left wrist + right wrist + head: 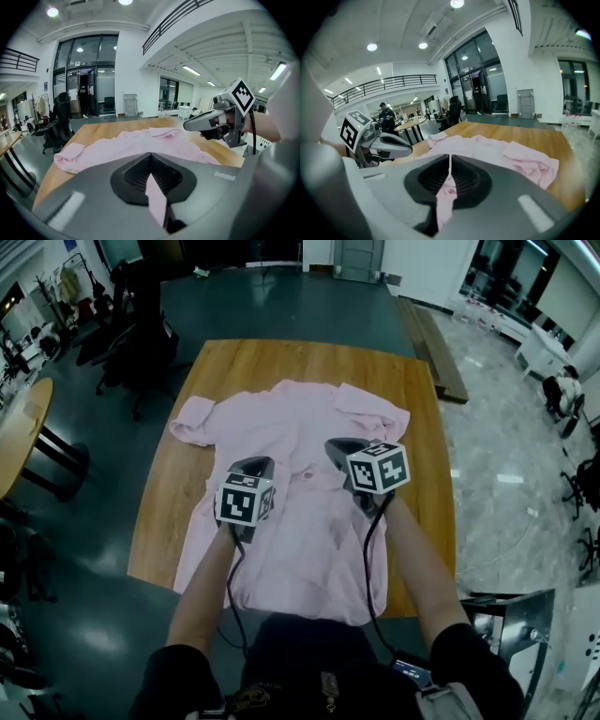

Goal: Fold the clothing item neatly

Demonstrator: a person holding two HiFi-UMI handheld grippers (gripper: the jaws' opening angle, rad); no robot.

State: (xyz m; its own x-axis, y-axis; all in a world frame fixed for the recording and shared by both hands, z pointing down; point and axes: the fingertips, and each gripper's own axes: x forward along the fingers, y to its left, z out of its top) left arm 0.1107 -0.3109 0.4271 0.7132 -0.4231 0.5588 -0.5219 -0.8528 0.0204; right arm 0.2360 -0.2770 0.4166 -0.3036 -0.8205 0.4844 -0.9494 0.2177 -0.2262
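A pink shirt (300, 418) lies spread on the wooden table (234, 362), collar at the far end and hem hanging over the near edge. My left gripper (257, 465) is over the shirt's middle left, shut on a strip of pink fabric (155, 194) pinched between its jaws. Beside it on the right, my right gripper (337, 446) is shut on a fold of the same cloth (444, 199). In the left gripper view the shirt (140, 143) stretches ahead with the right gripper (190, 125) at the right. In the right gripper view the left gripper (408, 151) shows at the left.
Office chairs (131, 343) and a round table (19, 427) stand left of the table. A low bench (436, 352) lies at the far right, a metal bin (506, 624) at the near right. A person (386, 112) stands far off in the right gripper view.
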